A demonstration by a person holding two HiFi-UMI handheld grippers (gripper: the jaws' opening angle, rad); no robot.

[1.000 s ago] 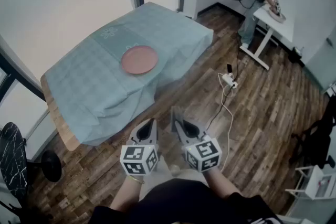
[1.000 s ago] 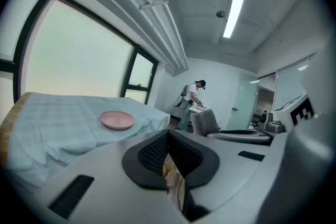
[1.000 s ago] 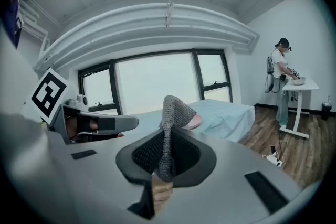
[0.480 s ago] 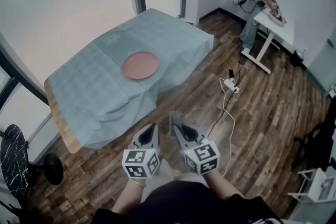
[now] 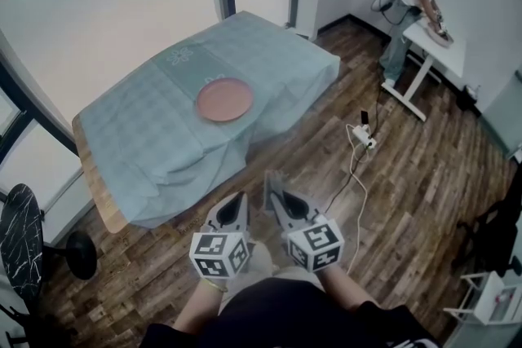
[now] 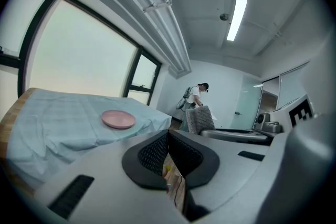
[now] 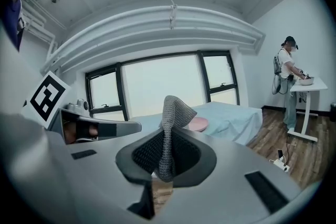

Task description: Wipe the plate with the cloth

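Well beyond the right tool (image 5: 279,198), clamped on the cloth (image 7: 172,113), and the closed, empty left tool (image 5: 237,201) lies the plate (image 5: 224,99).

One plate (image 5: 224,99), one cloth (image 7: 170,134), two tables (image 5: 91,185) (image 5: 447,51)
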